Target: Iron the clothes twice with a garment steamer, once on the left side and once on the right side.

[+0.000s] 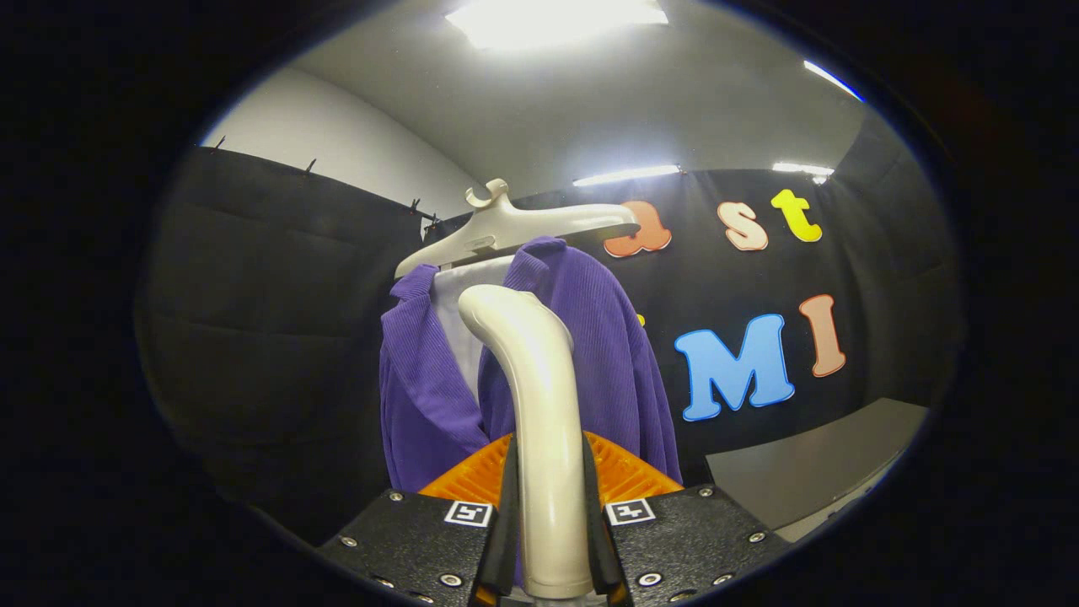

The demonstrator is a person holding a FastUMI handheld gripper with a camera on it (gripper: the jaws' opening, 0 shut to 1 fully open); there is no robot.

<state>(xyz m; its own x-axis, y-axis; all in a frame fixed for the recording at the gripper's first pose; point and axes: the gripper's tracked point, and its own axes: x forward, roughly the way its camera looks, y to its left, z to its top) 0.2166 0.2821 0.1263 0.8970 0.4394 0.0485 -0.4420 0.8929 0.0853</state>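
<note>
Between the gripper's fingers: the garment steamer, clamped by its handle.

Closed tight on both sides of the pale garment steamer (539, 421), the gripper (550, 514) holds it upright, its curved head just before the collar of a purple shirt (615, 337). That shirt hangs on a white hanger (506, 232) against the black booth wall, with a grey bench (809, 472) off to the right.
</note>
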